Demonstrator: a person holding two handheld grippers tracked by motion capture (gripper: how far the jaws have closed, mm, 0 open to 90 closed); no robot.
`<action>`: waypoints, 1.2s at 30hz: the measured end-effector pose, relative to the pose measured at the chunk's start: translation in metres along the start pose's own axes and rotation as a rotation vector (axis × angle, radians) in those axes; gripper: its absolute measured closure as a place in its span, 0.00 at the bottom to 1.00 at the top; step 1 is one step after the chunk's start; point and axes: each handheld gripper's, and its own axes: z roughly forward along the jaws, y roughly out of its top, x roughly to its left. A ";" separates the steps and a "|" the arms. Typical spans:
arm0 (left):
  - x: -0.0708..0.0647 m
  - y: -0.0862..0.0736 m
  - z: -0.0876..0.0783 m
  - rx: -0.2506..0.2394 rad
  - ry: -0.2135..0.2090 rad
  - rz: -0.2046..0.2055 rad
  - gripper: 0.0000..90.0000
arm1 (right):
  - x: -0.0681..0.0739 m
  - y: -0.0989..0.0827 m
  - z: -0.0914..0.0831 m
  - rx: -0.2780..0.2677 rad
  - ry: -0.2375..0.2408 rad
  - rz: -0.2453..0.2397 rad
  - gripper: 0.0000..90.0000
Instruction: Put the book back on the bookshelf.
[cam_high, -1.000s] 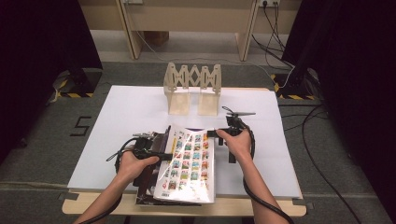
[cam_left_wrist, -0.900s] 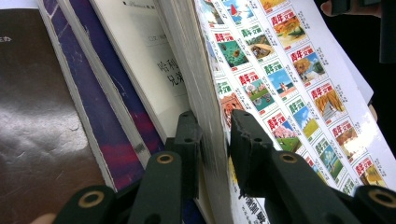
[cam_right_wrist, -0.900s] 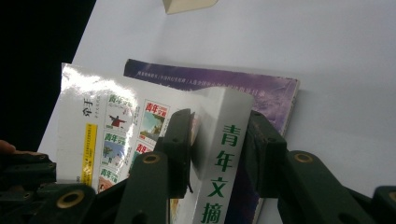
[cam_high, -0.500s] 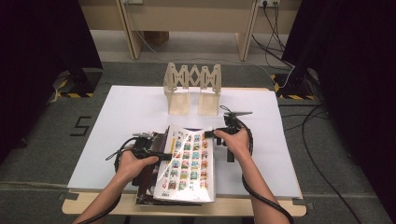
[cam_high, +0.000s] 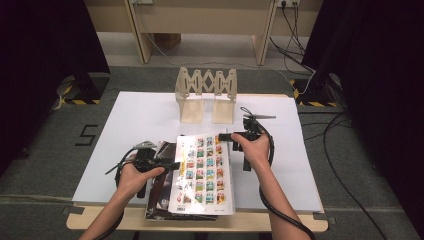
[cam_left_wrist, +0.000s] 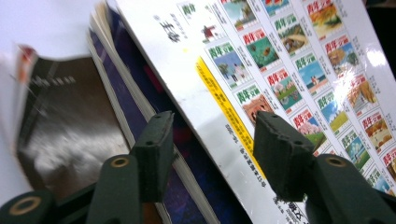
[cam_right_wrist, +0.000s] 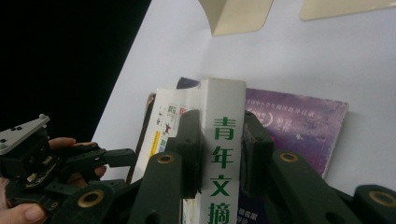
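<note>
A white book with a grid of colourful pictures on its cover (cam_high: 202, 172) tops a stack of books at the table's front middle. My right gripper (cam_high: 223, 136) is shut on its white spine with green characters (cam_right_wrist: 224, 107); these jaws have just been closing, and the pads (cam_right_wrist: 194, 140) press both faces. At the stack's left side my left gripper (cam_high: 172, 164) is open. Its jaws have just been opening and stand apart over the book's cover edge (cam_left_wrist: 224, 102) without pressing it.
Under the top book lie a purple book (cam_right_wrist: 294, 121) and a dark glossy magazine (cam_left_wrist: 65, 126). A wooden accordion book rack (cam_high: 206, 95) stands at the back middle of the white table (cam_high: 140, 115). The table's front edge runs close under the stack.
The right jaws have closed onto the top book's spine and raised that edge a little. The left jaws have spread apart from the book's other edge.
</note>
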 end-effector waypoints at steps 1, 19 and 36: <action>0.000 0.001 -0.002 -0.006 0.007 0.007 0.50 | 0.002 0.001 -0.003 -0.009 0.001 -0.001 0.82; 0.009 -0.005 -0.016 -0.087 0.104 0.014 0.36 | 0.029 0.000 -0.027 -0.116 -0.015 -0.081 0.83; 0.007 -0.005 -0.018 -0.094 0.107 0.014 0.36 | 0.049 0.006 -0.061 -0.282 -0.091 -0.152 0.83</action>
